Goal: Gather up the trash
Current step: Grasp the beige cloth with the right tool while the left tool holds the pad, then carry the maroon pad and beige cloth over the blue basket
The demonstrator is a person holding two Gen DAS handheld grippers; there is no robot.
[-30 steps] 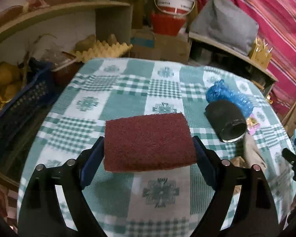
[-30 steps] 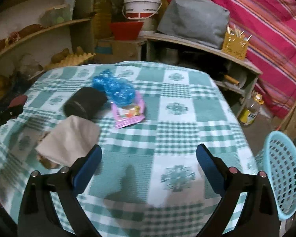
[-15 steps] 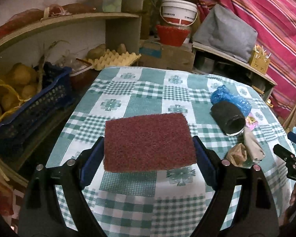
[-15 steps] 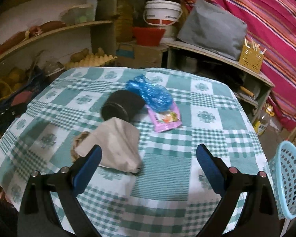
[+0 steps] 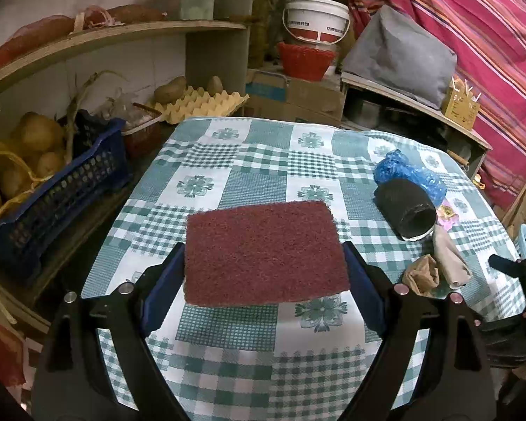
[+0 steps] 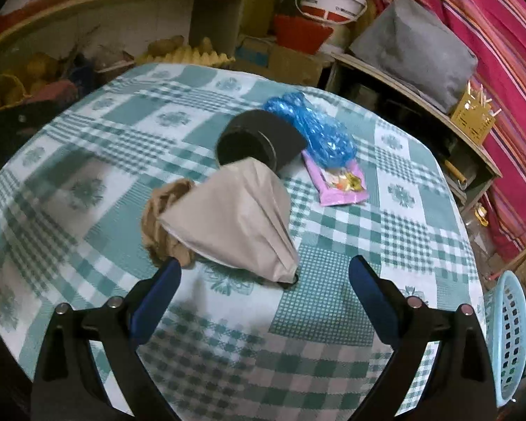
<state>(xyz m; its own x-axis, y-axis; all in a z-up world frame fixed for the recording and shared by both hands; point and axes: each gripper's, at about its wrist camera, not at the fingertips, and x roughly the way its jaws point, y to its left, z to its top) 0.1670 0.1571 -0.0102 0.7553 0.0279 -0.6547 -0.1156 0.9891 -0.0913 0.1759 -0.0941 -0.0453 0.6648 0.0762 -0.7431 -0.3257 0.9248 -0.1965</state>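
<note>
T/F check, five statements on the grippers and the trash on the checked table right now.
1. The left gripper clamps a dark red scouring pad. True.
2. The right gripper holds the grey paper bag. False: open, empty.
3. The black cylinder stands upright. False: on its side.
4. The blue crumpled plastic bag lies beside the cylinder. True.
5. The pink snack wrapper is in the light blue basket. False: on the tablecloth.

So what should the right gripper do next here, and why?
Probably ease forward and down until the grey paper wad sits between its pads, then close. The right gripper is open and empty just short of it, and the left gripper is already shut on the red scouring pad.
</note>
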